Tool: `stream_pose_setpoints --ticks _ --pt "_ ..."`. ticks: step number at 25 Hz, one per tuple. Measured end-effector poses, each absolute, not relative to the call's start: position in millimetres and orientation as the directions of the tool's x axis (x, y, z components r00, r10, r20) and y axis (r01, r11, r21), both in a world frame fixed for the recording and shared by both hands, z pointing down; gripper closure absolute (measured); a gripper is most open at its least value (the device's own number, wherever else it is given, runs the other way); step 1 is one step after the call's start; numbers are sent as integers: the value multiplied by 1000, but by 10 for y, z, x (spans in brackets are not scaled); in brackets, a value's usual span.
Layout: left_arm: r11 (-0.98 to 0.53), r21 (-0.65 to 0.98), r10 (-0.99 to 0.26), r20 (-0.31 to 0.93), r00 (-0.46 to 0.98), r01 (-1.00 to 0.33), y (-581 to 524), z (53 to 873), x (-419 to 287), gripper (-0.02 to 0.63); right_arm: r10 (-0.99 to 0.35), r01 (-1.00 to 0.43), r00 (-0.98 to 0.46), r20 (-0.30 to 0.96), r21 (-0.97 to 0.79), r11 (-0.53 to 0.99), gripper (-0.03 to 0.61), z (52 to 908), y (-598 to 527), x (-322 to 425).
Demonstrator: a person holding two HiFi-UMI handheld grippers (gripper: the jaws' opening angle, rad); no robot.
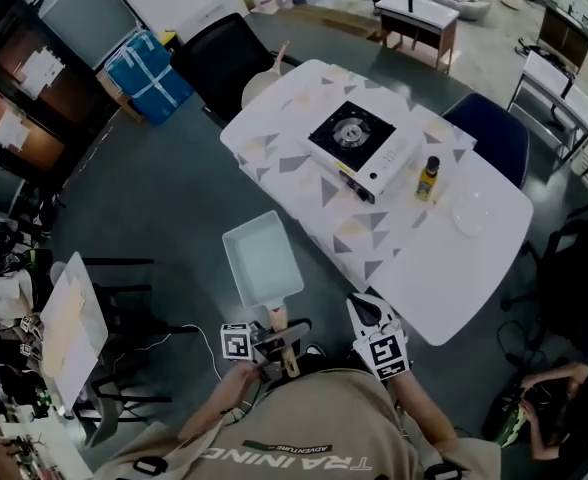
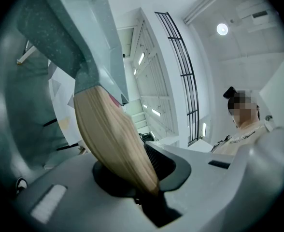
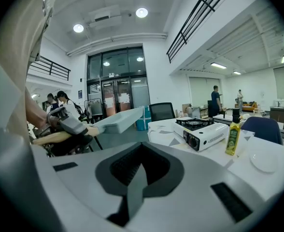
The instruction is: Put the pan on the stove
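A rectangular pale blue-grey pan [image 1: 262, 258] with a wooden handle [image 1: 278, 320] hangs in the air, off the near-left corner of the white table [image 1: 444, 288]. My left gripper [image 1: 282, 344] is shut on that handle. In the left gripper view the handle [image 2: 114, 134] runs up from the jaws to the pan body [image 2: 60, 33]. The white portable stove [image 1: 362, 144] with a black burner stands mid-table, farther away. My right gripper [image 1: 368, 312] is held beside the left one, jaws together and holding nothing. The right gripper view shows the pan [image 3: 117, 120] at left and the stove [image 3: 203, 129] ahead.
A yellow oil bottle [image 1: 429, 179] and a clear plate [image 1: 471, 214] sit right of the stove. A black chair [image 1: 224, 58] stands beyond the table, a blue one [image 1: 494, 133] at its right. A chair with a board [image 1: 72, 328] is at my left. People stand in the background.
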State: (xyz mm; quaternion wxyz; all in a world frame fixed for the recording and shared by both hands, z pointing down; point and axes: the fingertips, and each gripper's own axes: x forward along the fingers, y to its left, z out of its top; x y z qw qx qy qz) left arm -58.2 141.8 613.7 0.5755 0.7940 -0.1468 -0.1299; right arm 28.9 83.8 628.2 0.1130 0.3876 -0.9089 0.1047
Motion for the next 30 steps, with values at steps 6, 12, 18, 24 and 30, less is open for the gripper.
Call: stream_pose_setpoints --ticks 6,12,18,24,30 --pt "-297 951 -369 -27 929 -91 1217 6184 -687 560 -669 -719 -681 299 -97 688 575 6303 671 82" --pt "-291 953 -312 -17 950 -79 939 6264 -869 557 -704 -759 -628 332 -60 649 575 6279 407 -21" --pt "-339 936 -260 -2 966 -89 532 6260 -1159 555 -756 -802 -567 328 -10 597 575 6156 -26 -213" --pt "-408 904 -176 58 983 -127 335 6469 -1464 555 -801 -844 -504 321 10 535 575 6053 -320 -414" --pt "-389 919 -139 14 990 -67 254 6429 -1488 553 -806 -863 -466 366 15 506 575 6149 -354 -358"
